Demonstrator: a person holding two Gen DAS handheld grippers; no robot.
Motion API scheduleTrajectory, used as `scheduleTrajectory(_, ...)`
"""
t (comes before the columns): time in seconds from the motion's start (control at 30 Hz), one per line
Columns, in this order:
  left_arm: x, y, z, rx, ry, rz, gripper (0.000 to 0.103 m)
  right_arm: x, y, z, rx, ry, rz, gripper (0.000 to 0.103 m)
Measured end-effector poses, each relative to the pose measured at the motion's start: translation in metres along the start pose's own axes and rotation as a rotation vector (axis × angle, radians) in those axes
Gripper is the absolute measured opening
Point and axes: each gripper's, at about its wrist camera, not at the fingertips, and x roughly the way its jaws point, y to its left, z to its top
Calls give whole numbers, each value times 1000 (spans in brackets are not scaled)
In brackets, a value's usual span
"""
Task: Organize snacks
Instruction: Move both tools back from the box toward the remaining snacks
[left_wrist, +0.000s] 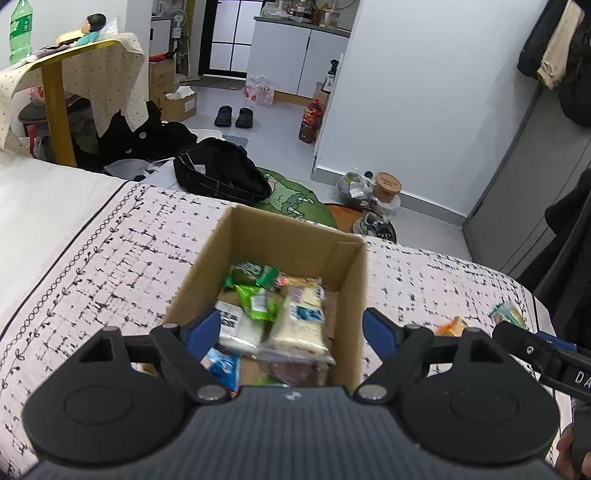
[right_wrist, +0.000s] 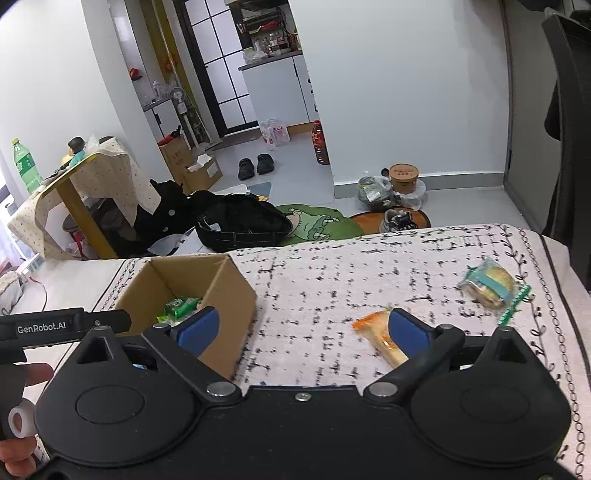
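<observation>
Left tongs (left_wrist: 291, 328) stand spread, pinching nothing, over the open cardboard box (left_wrist: 347, 258) at frame centre on the bed (left_wrist: 110, 251), with wrapped snacks (left_wrist: 295, 321) inside. Right tongs (right_wrist: 306, 328) are spread too, empty. An orange-wrapped snack (right_wrist: 373, 328) lies by the right pad, lower right; a green-edged packet (right_wrist: 487, 284) sits further right.
</observation>
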Motion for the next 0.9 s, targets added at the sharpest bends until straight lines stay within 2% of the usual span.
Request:
scheduleTrajectory(0.07,-1,-9,-5,10,5,-6,84,-4,-5,-3,-5,1,3,103)
scheduleTrajectory(0.6,0,-64,-34,31,23,-51,84,-29,-63,-28,22,9,-34,103)
scheduleTrajectory(0.9,13,-97,-48,12,38,-101,84,-33,-97,-34,20,-24,-108,103)
